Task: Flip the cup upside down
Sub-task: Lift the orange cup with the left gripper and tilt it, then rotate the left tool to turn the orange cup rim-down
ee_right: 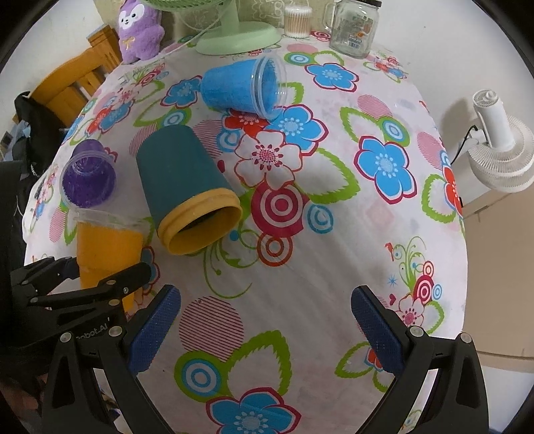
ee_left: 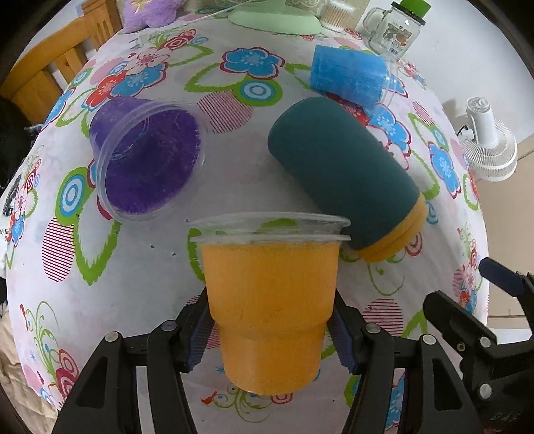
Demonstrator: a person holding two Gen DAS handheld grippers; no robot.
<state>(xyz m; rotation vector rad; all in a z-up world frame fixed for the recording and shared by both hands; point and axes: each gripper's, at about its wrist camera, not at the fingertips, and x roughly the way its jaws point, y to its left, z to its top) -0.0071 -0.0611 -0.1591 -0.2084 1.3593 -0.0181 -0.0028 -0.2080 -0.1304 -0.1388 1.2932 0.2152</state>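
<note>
My left gripper (ee_left: 270, 330) is shut on an orange plastic cup (ee_left: 270, 300) and holds it upright, rim up, above the flowered tablecloth (ee_left: 233, 167); the same cup (ee_right: 106, 247) and the left gripper (ee_right: 100, 270) show at the left of the right wrist view. My right gripper (ee_right: 263, 320) is open and empty over the cloth, and part of it shows at the right of the left wrist view (ee_left: 474, 307). A purple cup (ee_left: 147, 157) (ee_right: 88, 173), a dark teal cup with a yellow rim (ee_left: 343, 170) (ee_right: 187, 190) and a blue cup (ee_left: 350, 76) (ee_right: 243, 88) lie on their sides.
At the table's far edge stand a green fan base (ee_right: 238, 38), a glass mug jar (ee_right: 352, 28), a cotton swab tub (ee_right: 297, 20) and a purple plush toy (ee_right: 140, 30). A wooden chair (ee_right: 76, 80) is at the left. A white fan (ee_right: 500, 147) stands off the table at the right.
</note>
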